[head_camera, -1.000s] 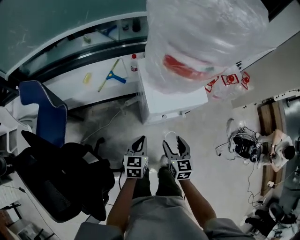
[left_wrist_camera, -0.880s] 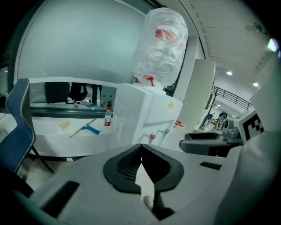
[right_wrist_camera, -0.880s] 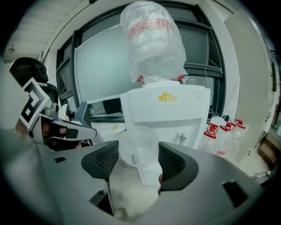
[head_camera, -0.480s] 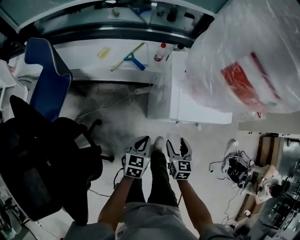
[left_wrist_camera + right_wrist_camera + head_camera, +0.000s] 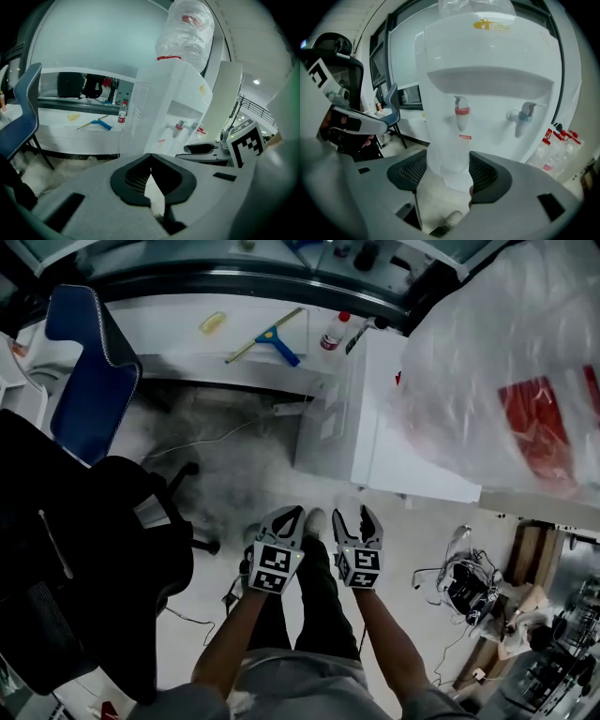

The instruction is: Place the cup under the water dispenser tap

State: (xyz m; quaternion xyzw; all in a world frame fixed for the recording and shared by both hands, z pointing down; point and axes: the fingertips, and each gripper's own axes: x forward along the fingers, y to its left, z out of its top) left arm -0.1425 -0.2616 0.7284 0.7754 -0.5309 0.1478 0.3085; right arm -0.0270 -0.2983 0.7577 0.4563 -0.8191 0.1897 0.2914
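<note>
In the right gripper view my right gripper (image 5: 448,171) is shut on a clear plastic cup (image 5: 446,159), its pads pressing both sides. Straight ahead stands the white water dispenser (image 5: 487,51) with a red tap (image 5: 461,112) and a blue tap (image 5: 522,117); the cup is short of them. From the head view the dispenser (image 5: 375,418) carries a plastic-wrapped bottle (image 5: 506,362), and both grippers hang before the person's legs. My left gripper (image 5: 287,514) is shut and holds nothing, its tips meeting in the left gripper view (image 5: 150,161).
A black office chair (image 5: 84,549) and a blue chair (image 5: 89,371) stand to the left. A squeegee (image 5: 267,338) and a spray bottle (image 5: 333,331) lie on the white ledge behind. Cables (image 5: 469,577) trail on the floor at right. Red-capped bottles (image 5: 555,140) stand beside the dispenser.
The head view has swung, so the dispenser and bottle now sit further right. Both grippers have sunk lower in front of the legs, side by side as before.
</note>
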